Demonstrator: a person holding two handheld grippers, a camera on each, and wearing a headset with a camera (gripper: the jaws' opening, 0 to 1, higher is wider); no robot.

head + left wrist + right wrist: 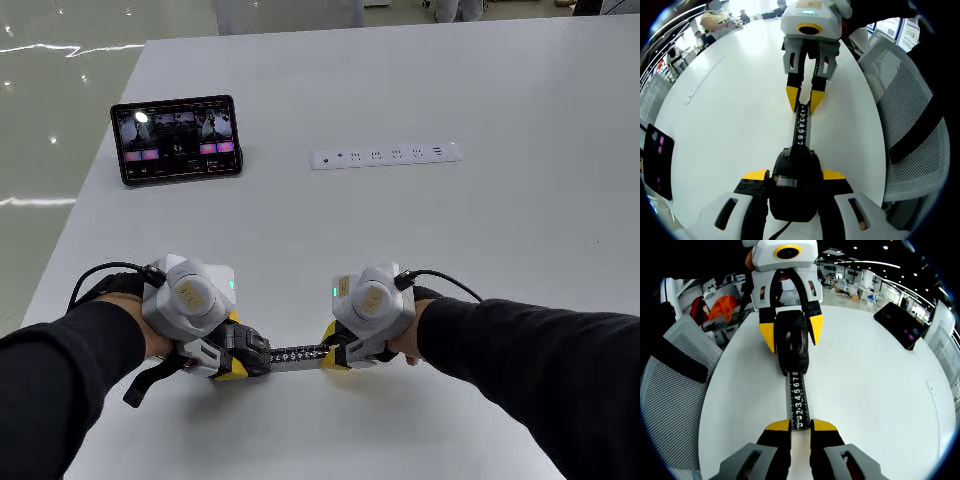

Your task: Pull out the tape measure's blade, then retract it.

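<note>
A black tape measure case (794, 181) sits between the yellow-tipped fingers of my left gripper (794, 176), which is shut on it. In the head view the case (248, 350) lies near the table's front edge. A short length of blade (797, 401) with numbers up to about 8 runs from the case (792, 347) to my right gripper (800, 426), which is shut on the blade's end. The blade (298, 354) spans the small gap between the left gripper (236, 358) and the right gripper (334, 356). From the left gripper view the right gripper (803, 102) pinches the blade (800, 129) tip.
A tablet (177, 138) with a lit screen stands at the back left of the white table (420, 240). A white power strip (385, 156) lies at the back centre. A mesh chair (912, 130) stands beside the table edge.
</note>
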